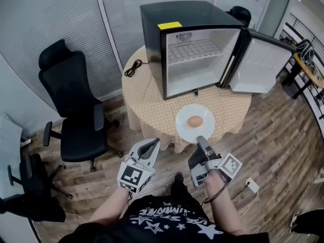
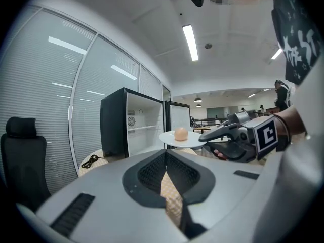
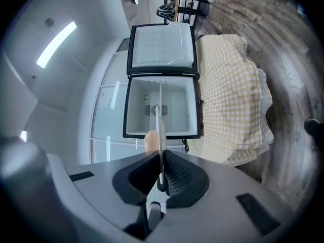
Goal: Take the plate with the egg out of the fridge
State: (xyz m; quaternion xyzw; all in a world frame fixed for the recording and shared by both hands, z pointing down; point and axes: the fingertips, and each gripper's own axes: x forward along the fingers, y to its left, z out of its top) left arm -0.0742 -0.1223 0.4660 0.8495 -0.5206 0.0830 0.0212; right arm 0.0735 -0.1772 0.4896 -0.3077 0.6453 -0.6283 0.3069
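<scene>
The right gripper (image 1: 201,138) pinches the round white plate (image 1: 183,126) by one rim, the left gripper (image 1: 154,144) closed empty, so any tilt could roll the brown egg (image 1: 195,121) off.

Fridge (image 1: 152,39) on table (image 1: 147,105), egg (image 1: 195,121) on plate (image 1: 183,129) in front, prob. above table edge; chair (image 1: 76,105) to left.

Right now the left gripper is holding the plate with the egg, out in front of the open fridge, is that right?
No, the right gripper, not the left gripper, holds the plate with the egg, out in front of the open fridge. The right gripper view shows its fingers clamped on the plate's rim.
</scene>
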